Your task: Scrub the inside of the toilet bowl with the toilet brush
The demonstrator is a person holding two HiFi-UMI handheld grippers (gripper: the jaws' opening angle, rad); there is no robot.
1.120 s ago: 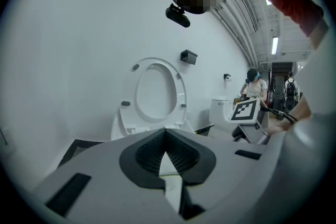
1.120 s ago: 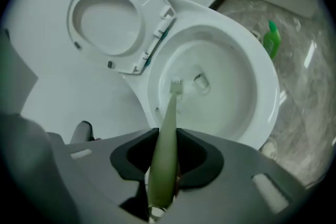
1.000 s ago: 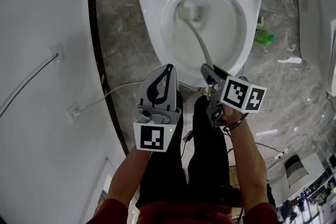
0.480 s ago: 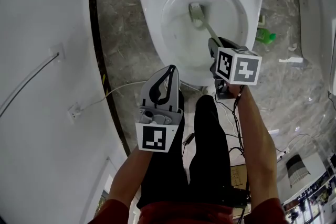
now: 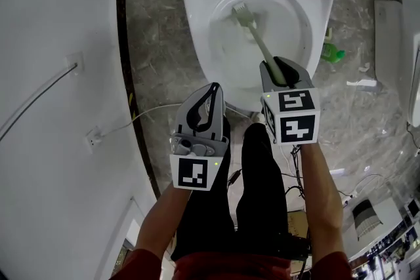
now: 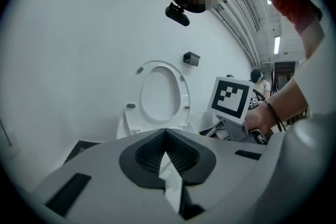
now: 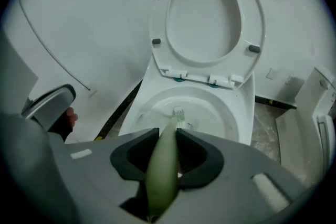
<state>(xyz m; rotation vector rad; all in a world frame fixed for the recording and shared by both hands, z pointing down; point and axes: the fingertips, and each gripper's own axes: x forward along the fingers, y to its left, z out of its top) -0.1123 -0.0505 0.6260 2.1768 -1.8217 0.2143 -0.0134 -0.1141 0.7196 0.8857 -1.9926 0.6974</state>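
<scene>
The white toilet bowl (image 5: pixel 197 42) stands ahead with its seat and lid (image 7: pixel 210 13) raised. My right gripper (image 5: pixel 283 72) is shut on the pale green handle of the toilet brush (image 5: pixel 262 46) and hovers over the bowl's front rim. The brush head (image 5: pixel 240 12) reaches into the bowl toward its back wall; in the right gripper view the brush (image 7: pixel 165 160) runs between the jaws, its head (image 7: pixel 178 113) low in the bowl (image 7: pixel 231 113). My left gripper (image 5: pixel 209 96) is shut with nothing in it, held left of the bowl's front; its view looks up at the raised seat (image 6: pixel 160 94).
A white wall (image 5: pixel 52 75) runs along the left with a cable (image 5: pixel 39 98) and a socket (image 5: pixel 92 138). A green bottle (image 5: pixel 331 52) lies on the grey marble floor (image 5: pixel 151 42) right of the toilet. White panels (image 5: pixel 394 29) stand at far right. The person's legs (image 5: pixel 256 193) are below.
My right gripper has swung from the right of the bowl to straight in front, turning its marker cube. The brush head has shifted a little within the bowl. The left gripper has stayed put.
</scene>
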